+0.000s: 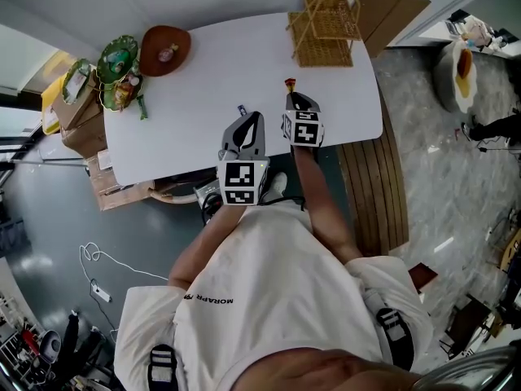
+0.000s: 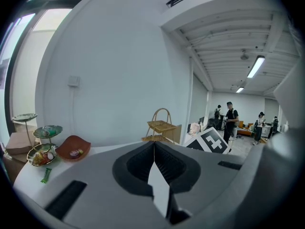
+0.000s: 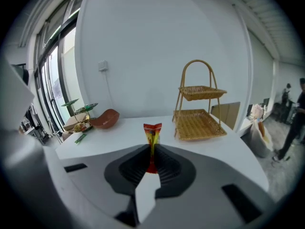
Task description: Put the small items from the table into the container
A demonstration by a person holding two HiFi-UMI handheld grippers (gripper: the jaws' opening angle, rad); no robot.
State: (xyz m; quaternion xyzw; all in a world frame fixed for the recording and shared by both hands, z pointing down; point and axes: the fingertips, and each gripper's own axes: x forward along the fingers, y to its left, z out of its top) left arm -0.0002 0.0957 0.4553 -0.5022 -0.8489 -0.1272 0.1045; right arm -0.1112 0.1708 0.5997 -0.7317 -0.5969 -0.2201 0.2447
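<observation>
My right gripper (image 3: 151, 157) is shut on a small red and yellow snack packet (image 3: 152, 136), which stands upright out of the jaws, lifted above the white table (image 1: 203, 80). In the head view the right gripper (image 1: 290, 95) is near the table's front edge with the packet (image 1: 289, 82) at its tip. To its left, my left gripper (image 1: 242, 112) hovers over the front edge. Its jaws (image 2: 154, 149) are shut with nothing between them. A brown bowl (image 1: 165, 49) with small items inside stands at the far left corner.
A two-tier wicker basket stand (image 1: 324, 27) stands at the table's far right. At the left end a green tiered dish stand (image 1: 118, 65) holds sweets, with a green packet (image 2: 45, 175) on the table beside it. Cardboard boxes (image 1: 77, 120) sit beyond the left edge. People stand far off (image 2: 231, 120).
</observation>
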